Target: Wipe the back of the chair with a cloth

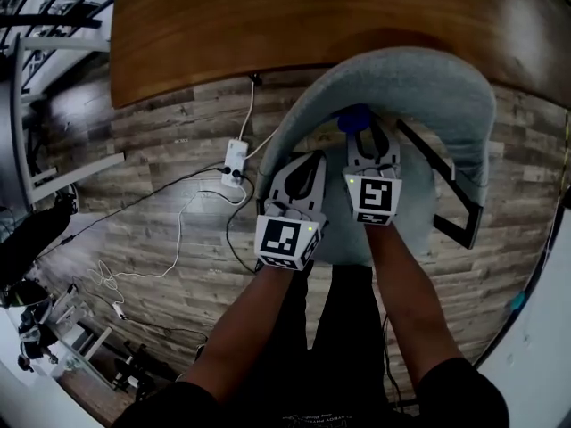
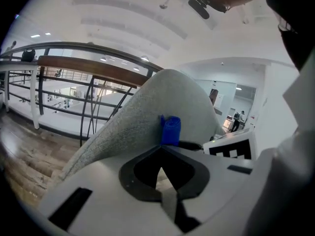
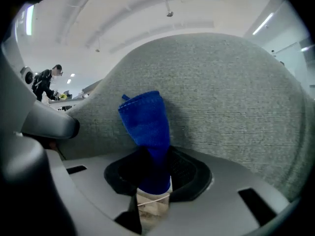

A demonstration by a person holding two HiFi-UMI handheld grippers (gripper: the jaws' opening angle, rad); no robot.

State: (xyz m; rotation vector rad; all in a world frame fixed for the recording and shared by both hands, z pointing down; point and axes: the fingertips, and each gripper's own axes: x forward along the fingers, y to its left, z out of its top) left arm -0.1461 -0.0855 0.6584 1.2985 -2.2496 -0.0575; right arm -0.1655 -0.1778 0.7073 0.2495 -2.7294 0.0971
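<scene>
The chair's grey fabric back (image 1: 406, 74) curves in front of me, below the table's edge. My right gripper (image 1: 364, 141) is shut on a blue cloth (image 1: 354, 119), whose free end rests against the inner face of the back. In the right gripper view the blue cloth (image 3: 146, 124) stands up out of the right gripper (image 3: 155, 156) and touches the chair back (image 3: 236, 97). My left gripper (image 1: 306, 160) sits just left of it, low beside the back's left side, shut with nothing in it. The left gripper view shows the left gripper (image 2: 161, 149), the chair back (image 2: 147, 112) and the cloth (image 2: 170, 131).
A wooden table (image 1: 268, 25) lies beyond the chair. On the wood floor at the left is a white power strip (image 1: 235, 160) with trailing cables. The chair's black frame (image 1: 459, 203) shows at the right. A railing (image 2: 74, 68) stands behind the chair.
</scene>
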